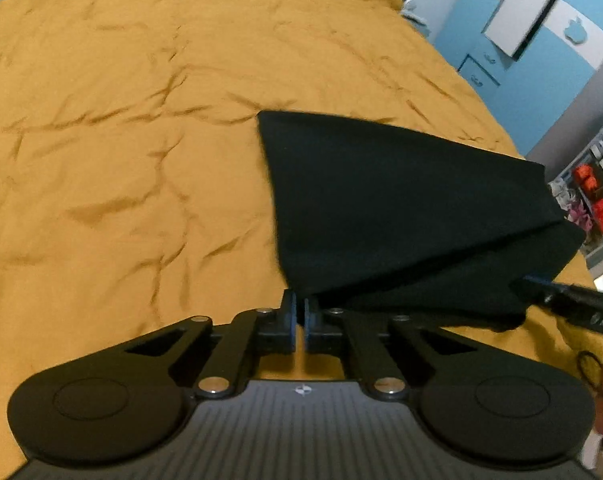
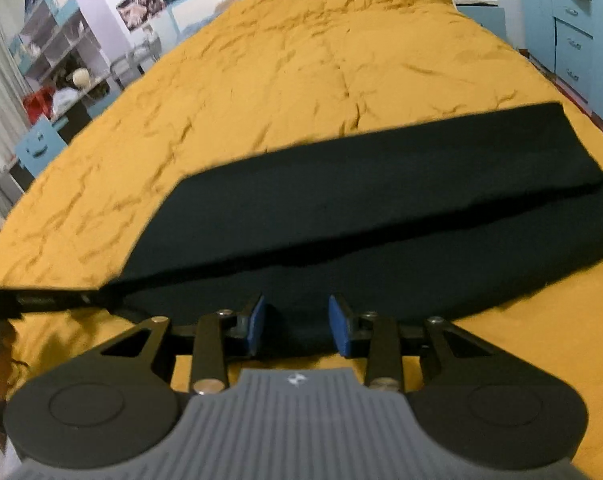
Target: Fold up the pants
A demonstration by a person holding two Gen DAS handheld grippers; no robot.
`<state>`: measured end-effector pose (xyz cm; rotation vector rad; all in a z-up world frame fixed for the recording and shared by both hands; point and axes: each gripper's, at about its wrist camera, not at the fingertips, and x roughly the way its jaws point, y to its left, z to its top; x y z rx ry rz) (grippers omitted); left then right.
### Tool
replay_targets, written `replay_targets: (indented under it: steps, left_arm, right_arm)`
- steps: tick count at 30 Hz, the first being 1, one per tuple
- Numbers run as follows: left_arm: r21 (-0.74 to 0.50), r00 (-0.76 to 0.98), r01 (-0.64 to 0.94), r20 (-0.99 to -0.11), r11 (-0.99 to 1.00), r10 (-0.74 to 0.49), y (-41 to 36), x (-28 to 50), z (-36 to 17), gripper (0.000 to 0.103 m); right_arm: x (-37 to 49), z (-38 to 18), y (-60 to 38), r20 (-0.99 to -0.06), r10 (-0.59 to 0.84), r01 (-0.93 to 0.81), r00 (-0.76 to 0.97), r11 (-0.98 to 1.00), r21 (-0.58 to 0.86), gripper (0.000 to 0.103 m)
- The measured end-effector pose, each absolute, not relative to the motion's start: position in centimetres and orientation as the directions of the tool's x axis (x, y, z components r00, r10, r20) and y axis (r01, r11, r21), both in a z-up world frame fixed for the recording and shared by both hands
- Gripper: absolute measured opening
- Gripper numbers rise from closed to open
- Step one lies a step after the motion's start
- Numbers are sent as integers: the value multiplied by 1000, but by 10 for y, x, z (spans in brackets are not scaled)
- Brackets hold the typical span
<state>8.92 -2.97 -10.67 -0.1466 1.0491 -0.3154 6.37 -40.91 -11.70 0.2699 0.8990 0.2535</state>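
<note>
Your left tool (image 1: 300, 312) is pinched nearly closed on a corner of the black pants (image 1: 381, 208), which stretch away toward 2 o'clock over the mustard bedspread (image 1: 121, 140). Your right tool (image 2: 297, 320) stands wide, its blue pads (image 2: 257, 322) straddling the pants' near edge (image 2: 341, 220) at 12 o'clock

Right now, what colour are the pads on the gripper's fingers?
Blue. The pads show best in the right wrist view, above the black pants.
</note>
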Motion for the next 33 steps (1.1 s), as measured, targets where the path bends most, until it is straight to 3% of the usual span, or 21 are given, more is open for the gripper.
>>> replay_targets:
  steps: [5, 9, 13, 15, 17, 22, 29, 33]
  left_arm:
    - [-235, 435, 150, -857, 960, -278, -17, 85, -112, 0]
    - [-337, 444, 141, -819, 931, -364, 1, 83, -102, 3]
    - [-440, 501, 128, -745, 889, -441, 11, 91, -90, 44]
    - [-500, 519, 92, -714, 861, -470, 15, 106, -91, 50]
    - [-555, 525, 54, -691, 830, -496, 18, 124, -96, 54]
    - [-632, 502, -33, -681, 774, -534, 18, 163, -130, 54]
    - [-703, 475, -71, -648, 708, -596, 15, 182, -171, 53]
    - [-756, 483, -84, -600, 649, -637, 14, 181, -178, 30]
  right_arm:
    - [58, -128, -409, -756, 317, -94, 572, 942, 323, 32]
    - [53, -129, -414, -763, 316, -90, 564, 942, 324, 31]
    - [48, -121, -419, -749, 322, -85, 578, 937, 338, 32]
    - [48, -116, -422, -736, 318, -75, 597, 936, 343, 35]
    - [47, -109, -428, -719, 311, -64, 622, 935, 349, 44]
    - [48, -99, -442, -672, 299, -40, 678, 927, 372, 52]
    - [52, -97, -460, -615, 196, 43, 764, 935, 352, 51]
    - [57, -104, -466, -626, 174, 76, 760, 933, 351, 51]
